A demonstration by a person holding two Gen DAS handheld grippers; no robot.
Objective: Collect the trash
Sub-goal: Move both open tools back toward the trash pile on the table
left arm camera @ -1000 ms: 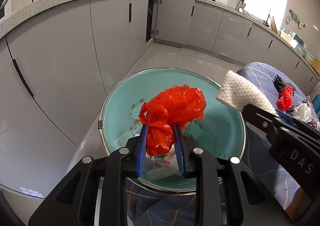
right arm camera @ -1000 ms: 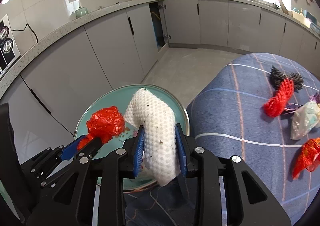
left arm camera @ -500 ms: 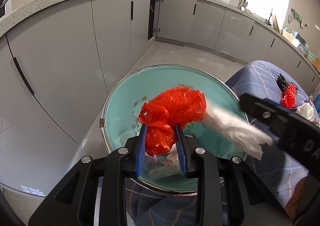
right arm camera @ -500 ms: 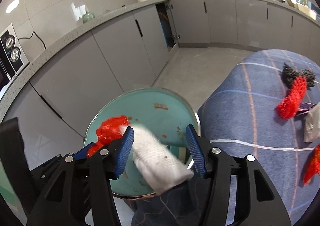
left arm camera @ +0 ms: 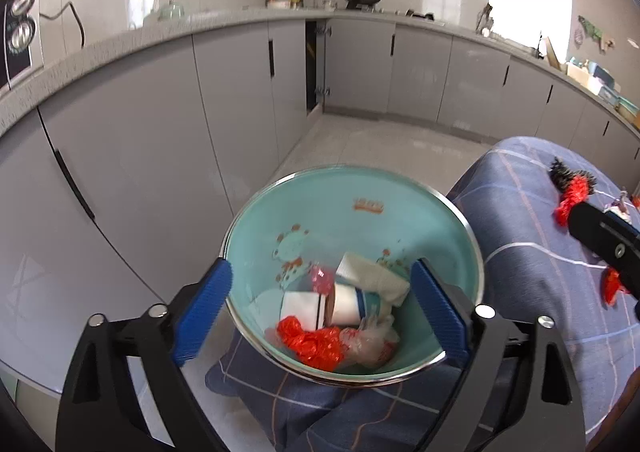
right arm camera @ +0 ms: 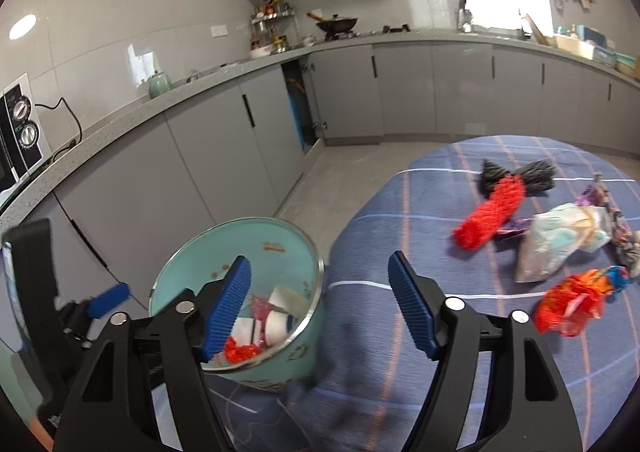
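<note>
Both tongs, left (left arm camera: pixel 320 312) and right (right arm camera: pixel 320 308), gape empty by the bin (right arm camera: pixel 180 272); the red net (right arm camera: pixel 490 211) on the desk (right arm camera: pixel 400 236) looks light and squashy, best pinched mid-length.

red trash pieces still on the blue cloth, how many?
2: red mesh lying on a black mesh at the far side, and a crumpled red bag nearer the right gripper. More may be out of frame.

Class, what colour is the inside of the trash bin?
Pale teal, with small orange printed marks on the bin. The left wrist view shows it best.
</note>
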